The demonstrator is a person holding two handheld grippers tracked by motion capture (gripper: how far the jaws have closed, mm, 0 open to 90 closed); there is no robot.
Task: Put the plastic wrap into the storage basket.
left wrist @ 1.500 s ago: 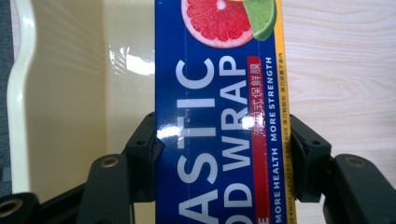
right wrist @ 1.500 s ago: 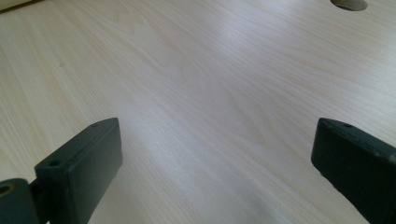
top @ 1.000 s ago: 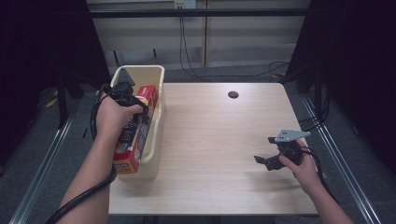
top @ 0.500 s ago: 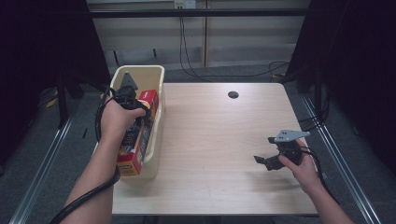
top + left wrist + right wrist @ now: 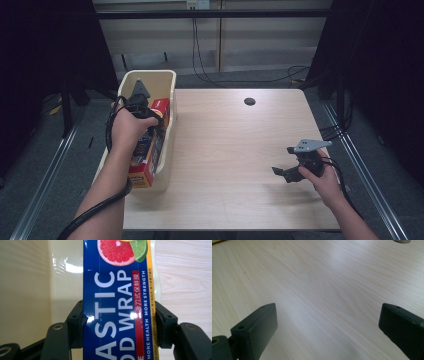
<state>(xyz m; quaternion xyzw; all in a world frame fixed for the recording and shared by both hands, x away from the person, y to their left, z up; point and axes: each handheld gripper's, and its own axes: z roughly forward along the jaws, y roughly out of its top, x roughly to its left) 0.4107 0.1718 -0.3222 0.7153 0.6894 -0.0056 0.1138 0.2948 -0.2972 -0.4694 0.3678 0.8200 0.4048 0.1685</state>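
The right gripper (image 5: pixel 285 172) rests low over the bare surface (image 5: pixel 230 150), fingers wide apart. The left gripper (image 5: pixel 145 117) has its fingers clamped across the plastic wrap box (image 5: pixel 117 305) inside the cream bin (image 5: pixel 167 80). Lift the box straight up, keeping it clear of the bin wall

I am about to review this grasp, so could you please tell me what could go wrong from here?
1. The left gripper clamps the long blue plastic-wrap box by its narrow sides, so the cardboard may crush or pivot in the jaws.
2. The box lies in the narrow cream plastic bin on the table's left edge; it could catch on the wall and drag the bin.
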